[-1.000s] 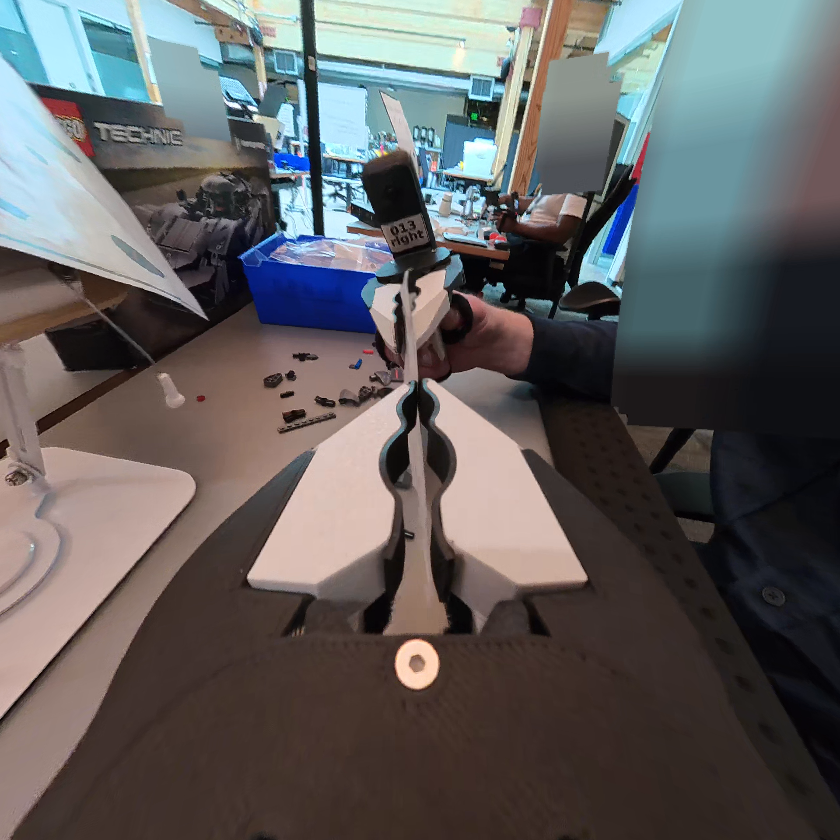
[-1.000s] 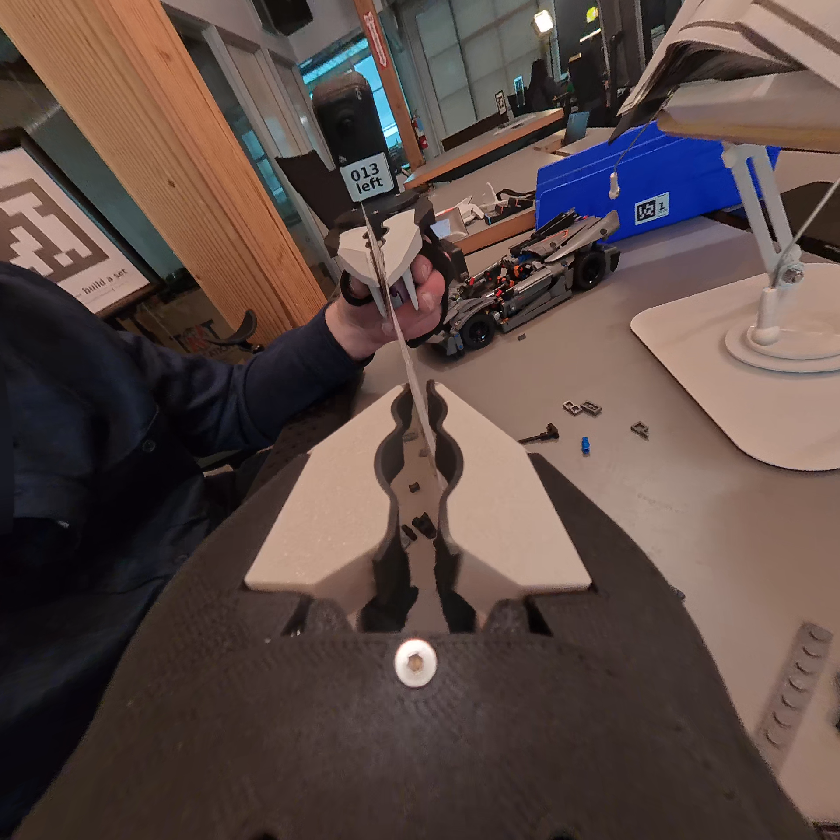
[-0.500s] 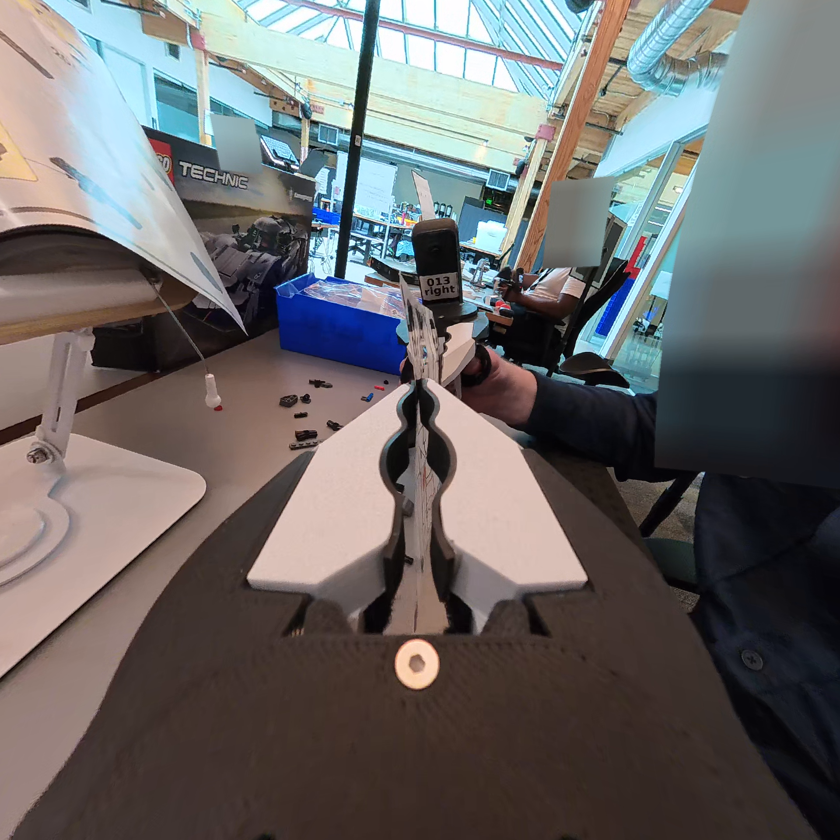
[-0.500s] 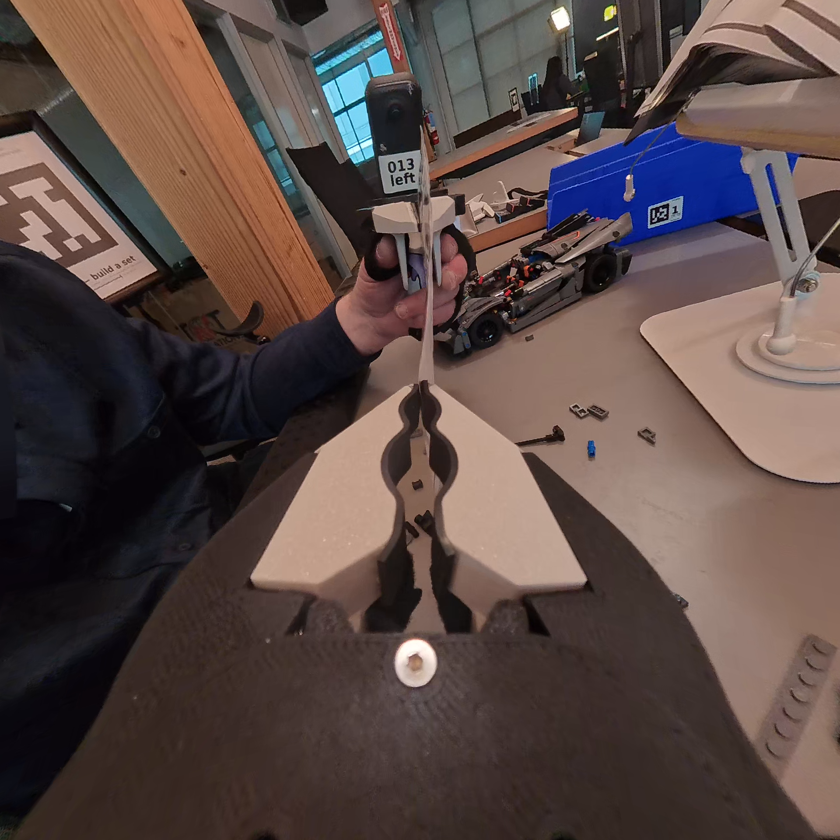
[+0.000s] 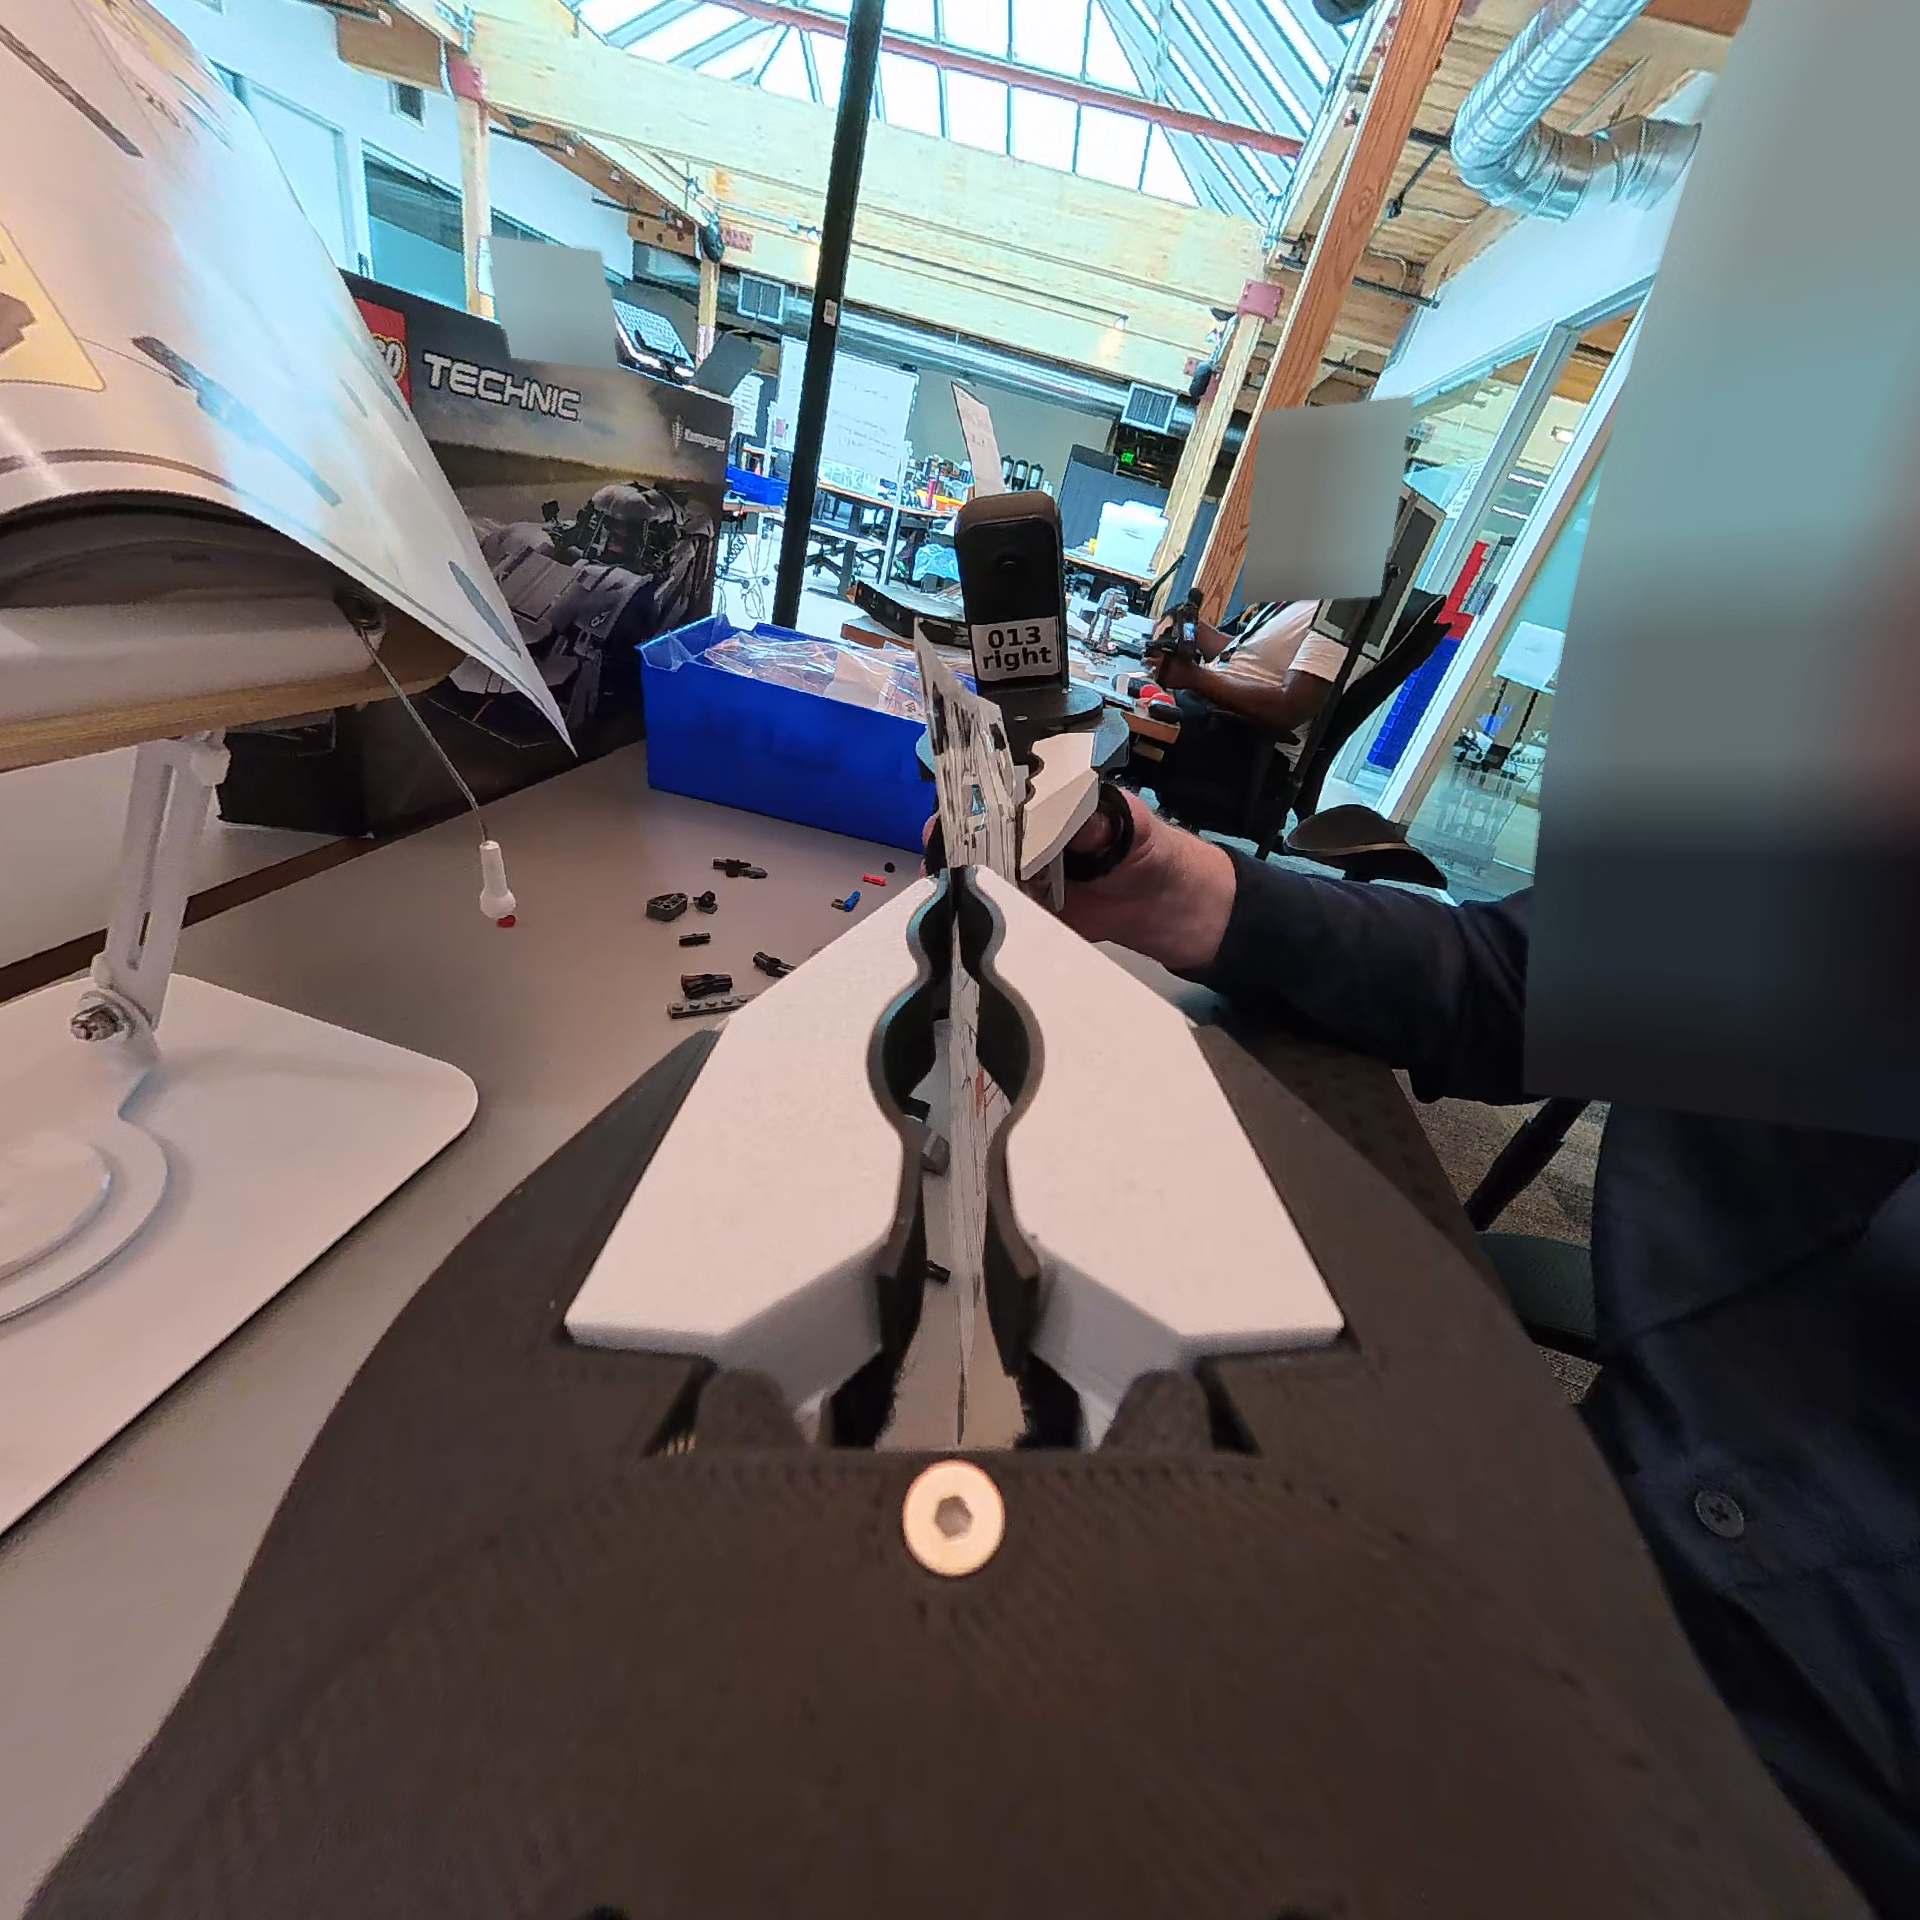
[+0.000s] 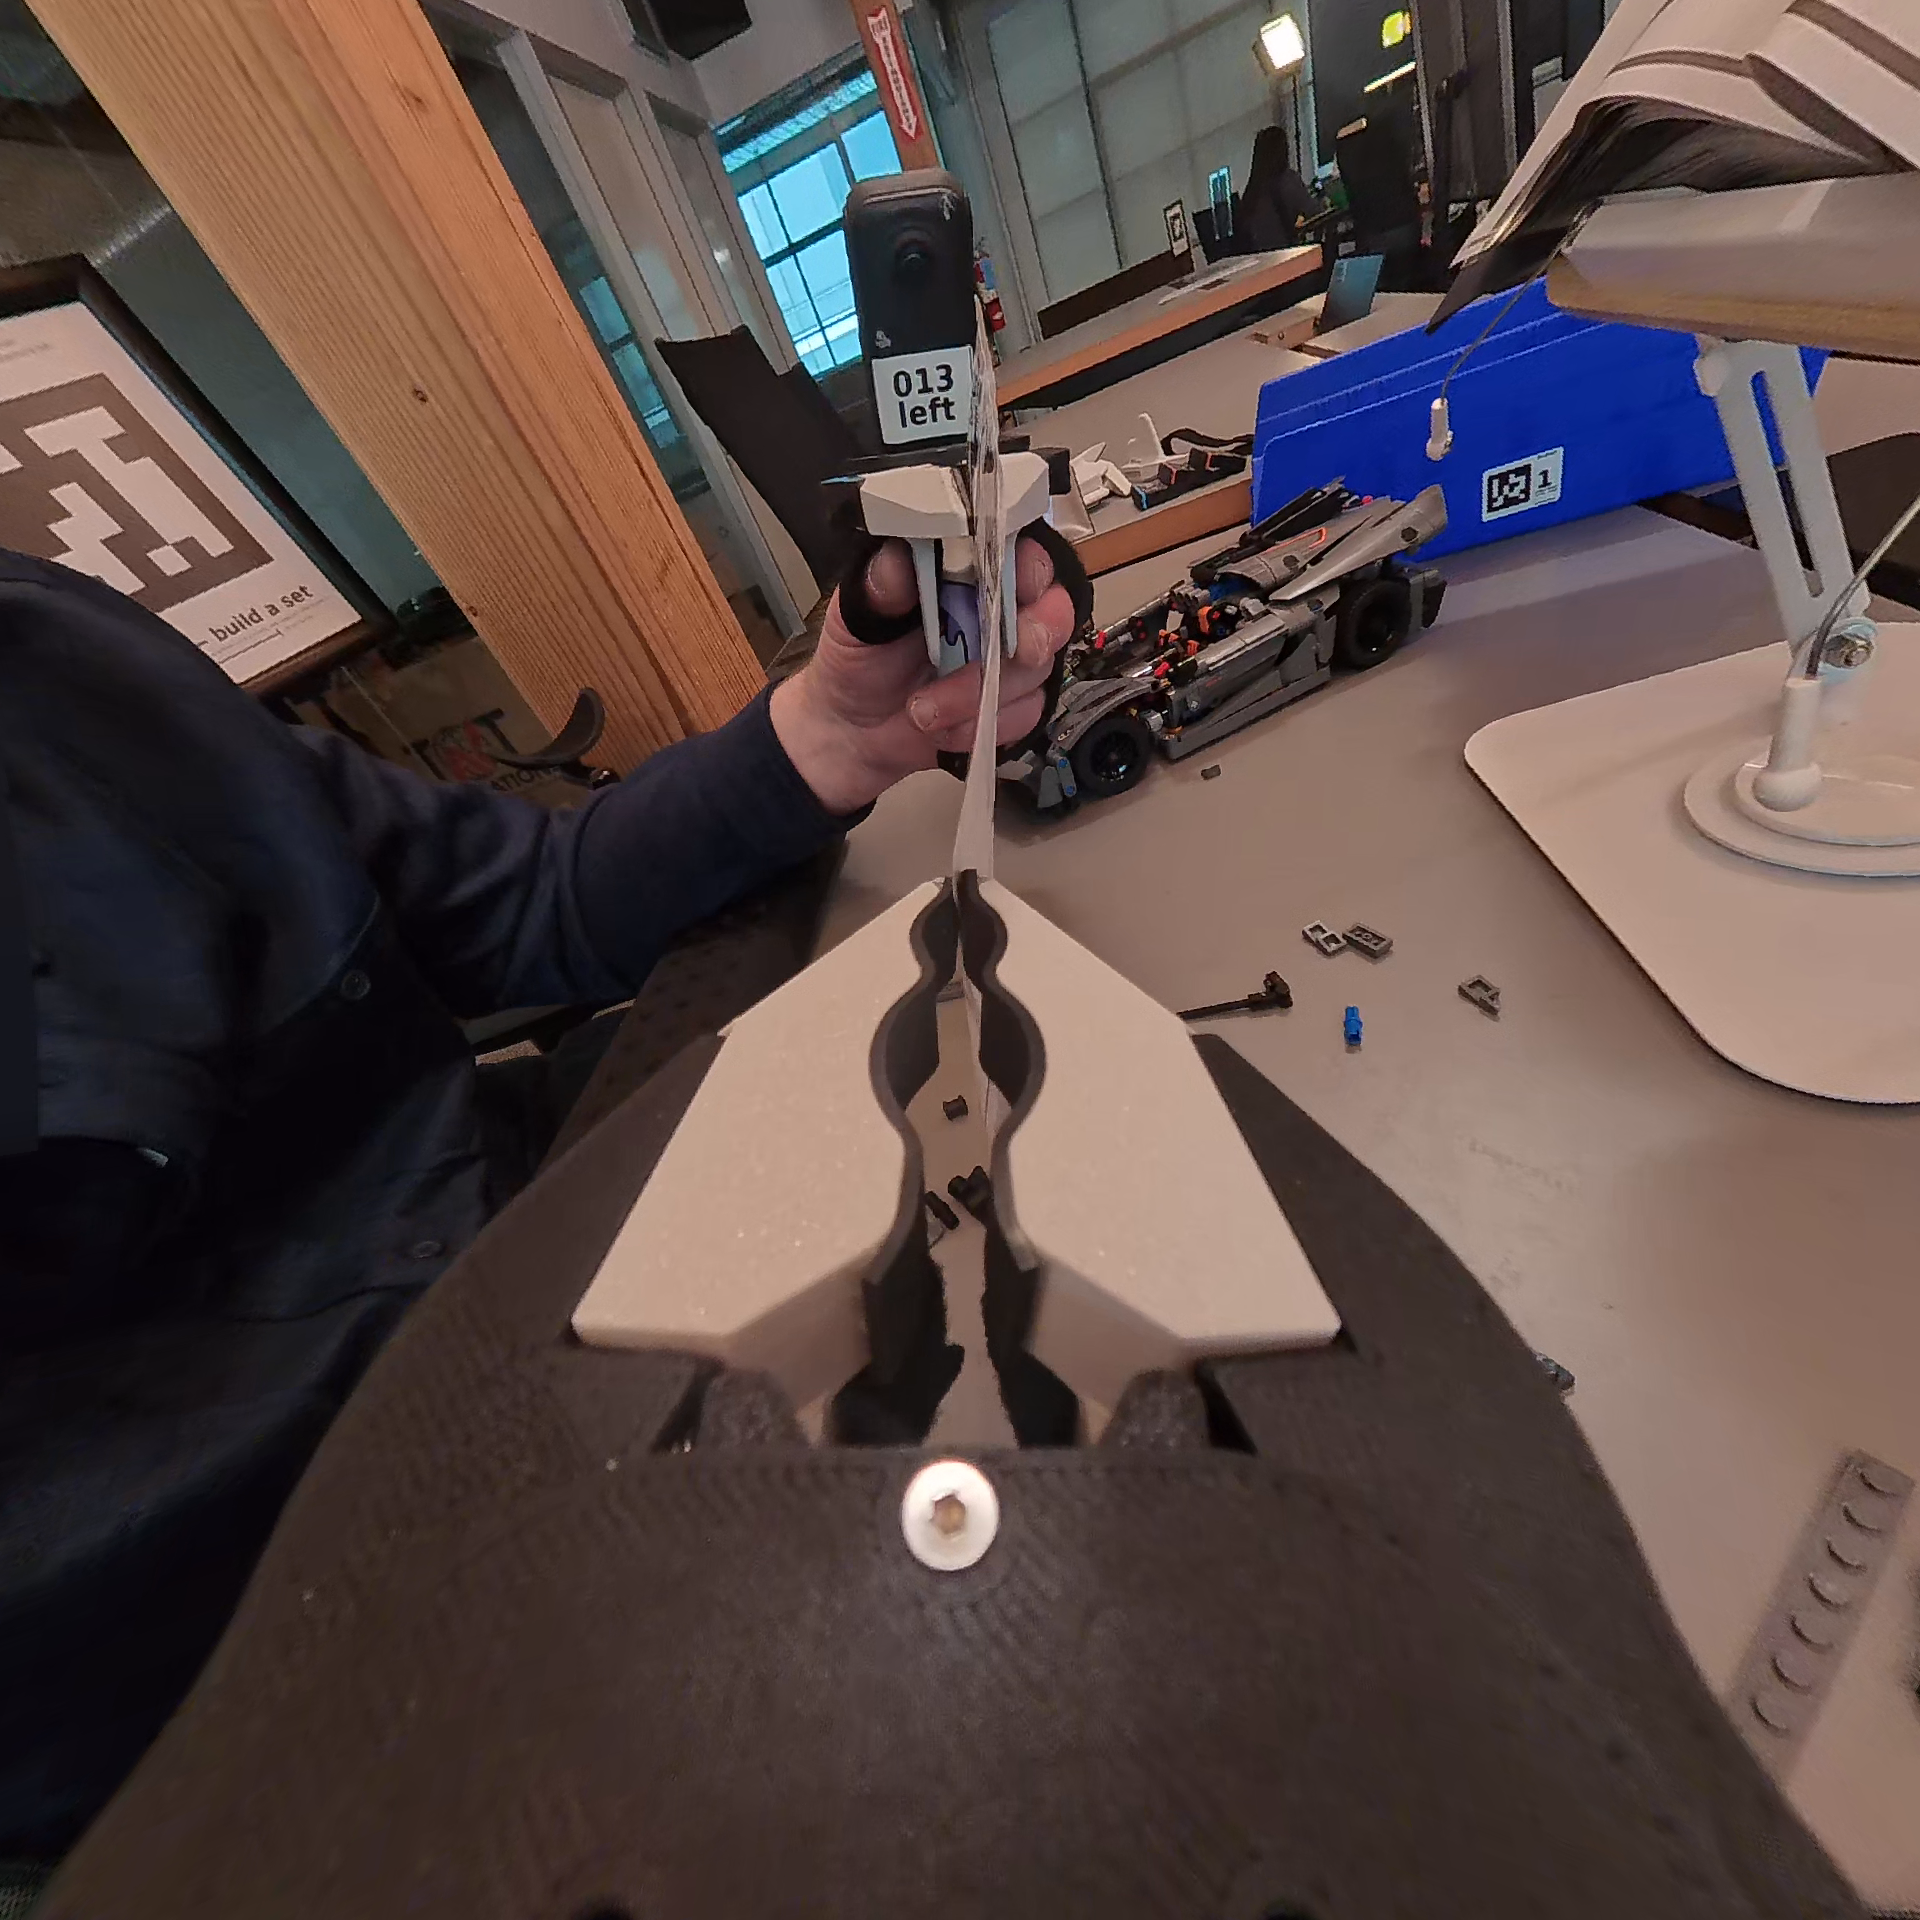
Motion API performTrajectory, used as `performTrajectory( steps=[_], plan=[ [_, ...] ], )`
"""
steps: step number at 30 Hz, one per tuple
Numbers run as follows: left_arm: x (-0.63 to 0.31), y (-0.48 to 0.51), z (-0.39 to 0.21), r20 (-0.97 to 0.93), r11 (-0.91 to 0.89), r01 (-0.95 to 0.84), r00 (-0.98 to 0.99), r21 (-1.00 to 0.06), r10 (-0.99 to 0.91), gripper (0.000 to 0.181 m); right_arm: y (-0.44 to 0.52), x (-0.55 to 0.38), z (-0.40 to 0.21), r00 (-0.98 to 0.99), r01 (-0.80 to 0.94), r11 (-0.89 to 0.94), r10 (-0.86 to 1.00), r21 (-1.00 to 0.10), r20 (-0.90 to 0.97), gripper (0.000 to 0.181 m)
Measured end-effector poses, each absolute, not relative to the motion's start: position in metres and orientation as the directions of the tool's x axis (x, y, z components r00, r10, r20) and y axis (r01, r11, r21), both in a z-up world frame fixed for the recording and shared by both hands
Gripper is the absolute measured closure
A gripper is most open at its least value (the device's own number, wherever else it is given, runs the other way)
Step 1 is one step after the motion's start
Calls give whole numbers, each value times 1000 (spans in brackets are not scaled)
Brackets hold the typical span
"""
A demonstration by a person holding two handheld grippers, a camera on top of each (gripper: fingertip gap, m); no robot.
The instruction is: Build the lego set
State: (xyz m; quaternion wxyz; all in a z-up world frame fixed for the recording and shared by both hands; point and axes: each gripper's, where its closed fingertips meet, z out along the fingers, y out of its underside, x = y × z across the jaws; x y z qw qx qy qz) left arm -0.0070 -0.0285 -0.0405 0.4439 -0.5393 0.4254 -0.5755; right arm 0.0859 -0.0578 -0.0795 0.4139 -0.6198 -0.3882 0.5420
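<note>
A thin white sticker sheet [image 5: 971,769] with dark printed shapes stands edge-on in the air between my two grippers. My left gripper [image 5: 954,885] is shut on one end of it. My right gripper [image 6: 962,888] is shut on the other end, where the sheet [image 6: 982,727] rises towards the left gripper [image 6: 966,494]. The right gripper [image 5: 1013,831] faces me in the left wrist view, just behind the sheet. A part-built grey and black lego car [image 6: 1236,634] stands on the grey table [image 6: 1558,1195] behind the left hand.
Small loose lego parts [image 5: 717,935] [image 6: 1351,940] lie on the table. A white book stand [image 5: 208,1122] [image 6: 1766,852] holds the open manual. A blue bin [image 5: 779,727] and the set's box [image 5: 582,540] stand behind. A long grey plate [image 6: 1829,1590] lies at the right. Some 12 cm of space lies between my two pairs of fingers. My right gripper's tips are some 20 cm from the long grey plate [image 6: 1829,1590].
Both grippers have risen and tilted up with the sheet held between them. The sheet has turned from slanted to nearly upright, and the left gripper now stands upright.
</note>
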Motion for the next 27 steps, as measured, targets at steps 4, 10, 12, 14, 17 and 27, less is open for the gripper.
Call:
performTrajectory(
  steps=[4,10,12,14,17,27],
  plan=[
    [-7,-28,-41,246,-247,51,-22,-968,-969,181,-58,86,-80,111,34,-356,930,-934,-350,181],
    [-7,-27,-42,244,-245,49,-19,-968,-969,181,-57,86,-79,113,32,-356,930,-934,-350,181],
    [-7,-27,-42,243,-244,46,-18,-969,-970,181,-57,86,-80,114,32,-356,930,-934,-351,181],
    [-7,-27,-42,242,-242,46,-17,-969,-970,181,-57,86,-80,115,31,-356,929,-934,-350,181],
    [-7,-27,-43,241,-241,44,-14,-969,-970,181,-57,86,-79,116,31,-356,929,-934,-350,181],
    [-6,-26,-44,239,-239,36,-6,-970,-971,181,-56,87,-79,119,29,-355,929,-934,-350,181]
  ],
)
